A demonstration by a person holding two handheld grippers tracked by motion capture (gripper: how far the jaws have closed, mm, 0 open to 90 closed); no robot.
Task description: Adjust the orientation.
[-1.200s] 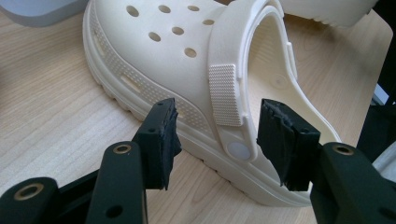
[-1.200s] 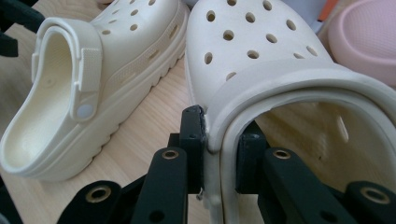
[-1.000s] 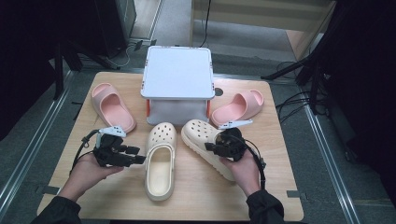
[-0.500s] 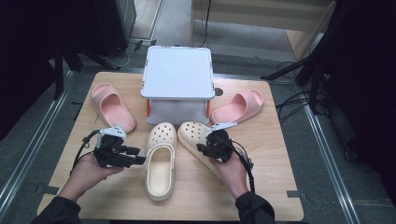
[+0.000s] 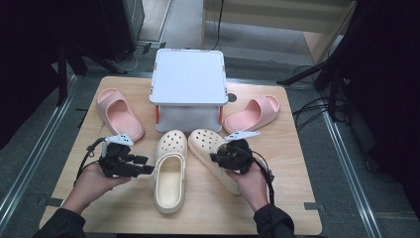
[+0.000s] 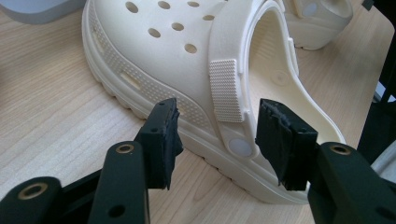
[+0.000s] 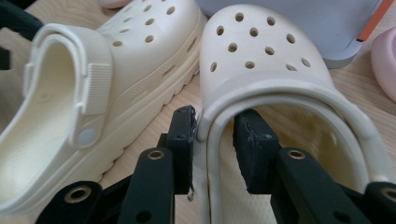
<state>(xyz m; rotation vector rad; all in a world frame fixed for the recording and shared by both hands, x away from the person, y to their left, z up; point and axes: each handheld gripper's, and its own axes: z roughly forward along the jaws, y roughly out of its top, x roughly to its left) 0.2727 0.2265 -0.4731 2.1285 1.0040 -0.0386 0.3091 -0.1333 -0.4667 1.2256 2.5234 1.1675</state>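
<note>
High view shows two cream clogs lying side by side near the middle of the tabletop, toes toward a white box (image 5: 188,79) at the far edge. The right gripper (image 5: 229,157) straddles the side wall of the right clog (image 5: 210,148) by its heel opening; in the right gripper view one jaw stands outside the rim and one inside, close to the wall but not clearly pressing it, so the grasp looks begun rather than finished. The left gripper (image 5: 141,166) sits just beside the left clog (image 5: 171,168), jaws apart and holding nothing, aimed at the strap rivet in the left gripper view. A pink slide (image 5: 119,113) rests near the left edge and another pink slide (image 5: 252,114) near the right edge, both untouched. Judging by this, both clogs remain on the table and any lifting or moving lies ahead.
</note>
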